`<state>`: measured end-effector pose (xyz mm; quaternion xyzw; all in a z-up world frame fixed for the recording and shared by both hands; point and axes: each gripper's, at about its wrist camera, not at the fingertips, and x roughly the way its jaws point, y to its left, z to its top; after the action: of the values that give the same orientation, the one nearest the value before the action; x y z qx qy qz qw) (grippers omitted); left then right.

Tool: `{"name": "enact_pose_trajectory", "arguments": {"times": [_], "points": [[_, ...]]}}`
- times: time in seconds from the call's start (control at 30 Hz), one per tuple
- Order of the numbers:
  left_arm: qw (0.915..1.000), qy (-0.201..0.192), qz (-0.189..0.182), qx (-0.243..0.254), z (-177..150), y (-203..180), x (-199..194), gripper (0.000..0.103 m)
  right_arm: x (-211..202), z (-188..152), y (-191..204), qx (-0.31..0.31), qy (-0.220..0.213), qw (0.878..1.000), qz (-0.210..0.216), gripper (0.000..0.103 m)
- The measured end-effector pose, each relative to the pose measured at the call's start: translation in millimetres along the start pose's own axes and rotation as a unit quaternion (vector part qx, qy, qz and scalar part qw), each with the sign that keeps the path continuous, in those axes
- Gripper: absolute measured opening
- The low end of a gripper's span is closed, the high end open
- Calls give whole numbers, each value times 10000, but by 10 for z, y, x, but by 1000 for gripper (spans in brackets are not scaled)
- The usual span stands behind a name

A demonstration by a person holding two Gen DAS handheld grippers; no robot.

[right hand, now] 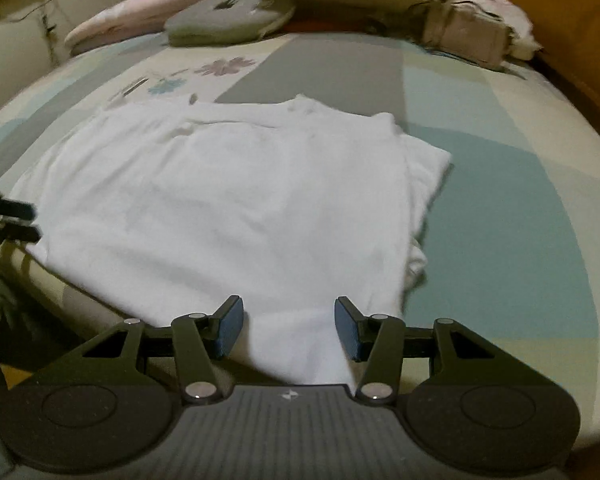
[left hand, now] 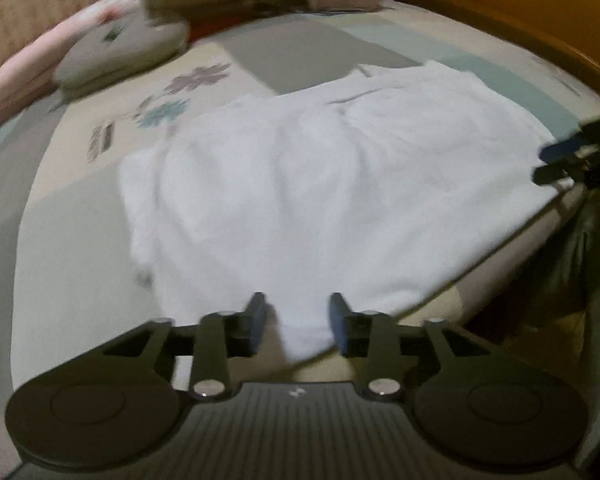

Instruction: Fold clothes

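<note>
A white T-shirt (left hand: 320, 184) (right hand: 228, 208) lies spread on the bed, its sides folded in and its hem at the near edge. My left gripper (left hand: 298, 326) is open, its fingers straddling the near left corner of the hem without pinching it. My right gripper (right hand: 288, 328) is open too, with the near right part of the hem lying between its blue pads (right hand: 346, 330). Each gripper shows in the other's view: the right gripper (left hand: 560, 162) at the far right edge, the left gripper (right hand: 18, 220) at the far left edge.
The bed has a patchwork sheet (right hand: 480, 184) with flower prints. Pillows (right hand: 228, 20) (left hand: 120, 48) and a crumpled brown bag (right hand: 460, 28) lie at the head. An orange-brown headboard (left hand: 520, 4) curves round the far right. The bed's near edge (left hand: 480, 272) drops off below the shirt.
</note>
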<state>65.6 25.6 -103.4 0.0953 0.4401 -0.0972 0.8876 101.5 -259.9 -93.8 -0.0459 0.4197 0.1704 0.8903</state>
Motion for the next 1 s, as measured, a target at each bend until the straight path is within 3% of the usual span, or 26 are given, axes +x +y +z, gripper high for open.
{"name": "enact_pose_trajectory", "arguments": {"times": [0.23,0.33,0.4,0.5,0.57,0.6,0.73,0.87,1.0], "points": [[9983,-257,-10,-515,-49,144,-153,51,-211,-20,125,79,-588,9980,-220,67],[9971,28,43,-764,-71,181,3,51,-89,47,143,176,-479,9985,-205,70],[9957,84,49,-923,-60,204,-13,52,-19,29,142,273,-306,9987,-301,78],[9958,-176,-26,-902,118,232,-27,56,-2,-20,134,277,-225,9988,-332,80],[9954,-395,-94,-866,245,250,-31,74,-41,22,137,263,-317,9986,-328,82],[9950,-504,-128,-847,309,259,-32,76,-64,81,138,250,-428,9982,-336,85],[9922,-941,-262,-773,564,295,-39,77,-64,374,175,173,-858,9956,-341,98],[9904,-959,-507,-856,680,412,322,77,167,631,218,127,-1028,9943,-253,103],[9878,-756,132,-1355,573,657,570,73,489,673,143,424,-756,9959,-272,103]]}}
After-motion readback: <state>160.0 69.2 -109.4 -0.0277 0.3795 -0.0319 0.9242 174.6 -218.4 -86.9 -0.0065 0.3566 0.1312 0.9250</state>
